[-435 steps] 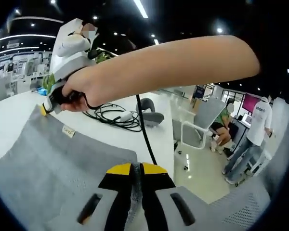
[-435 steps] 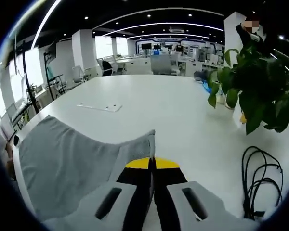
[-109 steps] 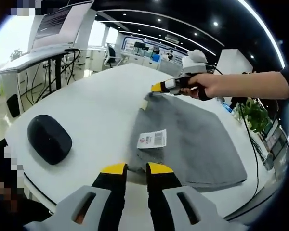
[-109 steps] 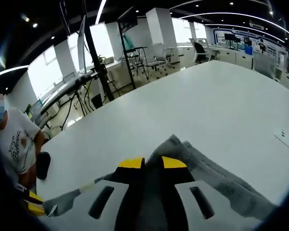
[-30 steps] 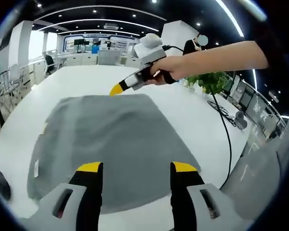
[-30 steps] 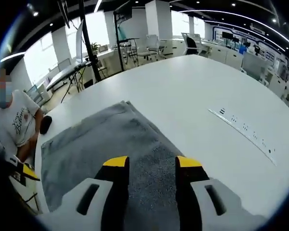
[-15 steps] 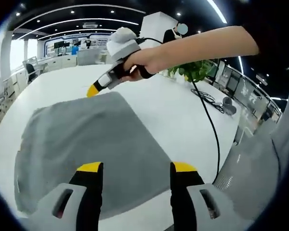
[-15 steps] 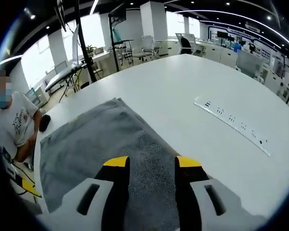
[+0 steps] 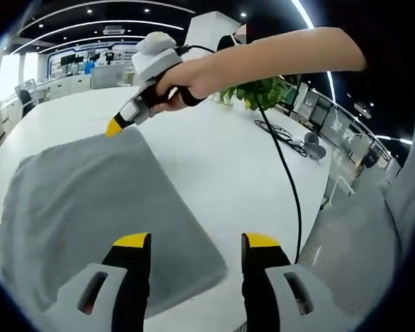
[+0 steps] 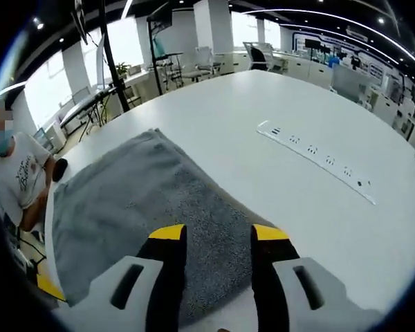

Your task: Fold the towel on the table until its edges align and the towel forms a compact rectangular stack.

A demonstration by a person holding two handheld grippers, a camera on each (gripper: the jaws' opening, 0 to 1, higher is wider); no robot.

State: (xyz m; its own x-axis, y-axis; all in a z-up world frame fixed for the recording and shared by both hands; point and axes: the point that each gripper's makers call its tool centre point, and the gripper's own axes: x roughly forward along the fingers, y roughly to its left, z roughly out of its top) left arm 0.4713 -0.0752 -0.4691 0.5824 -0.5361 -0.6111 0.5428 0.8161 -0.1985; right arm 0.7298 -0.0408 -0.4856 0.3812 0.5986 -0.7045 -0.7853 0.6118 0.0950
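A grey towel (image 9: 90,200) lies flat on the white table (image 9: 221,173), its near right corner just beyond my left gripper (image 9: 195,242). That gripper is open, its yellow-tipped jaws set wide above the towel's near edge with nothing held. My right gripper (image 9: 114,126), held in a hand, points its yellow tip at the towel's far corner. In the right gripper view the towel (image 10: 124,197) spreads to the left, and the right gripper (image 10: 219,234) is open over its near edge. The left gripper's yellow tip (image 10: 48,286) shows at the lower left.
A white power strip (image 10: 311,160) lies on the table to the right of the towel. A person (image 10: 14,183) sits at the far end near a black mouse (image 10: 59,168). A potted plant (image 9: 263,90), coiled cables (image 9: 280,130) and a hanging cord (image 9: 287,180) are on the right.
Both views have swung: the towel sits further left in the left gripper view and its near right corner now shows. The power strip looks nearer. Both grippers stay open.
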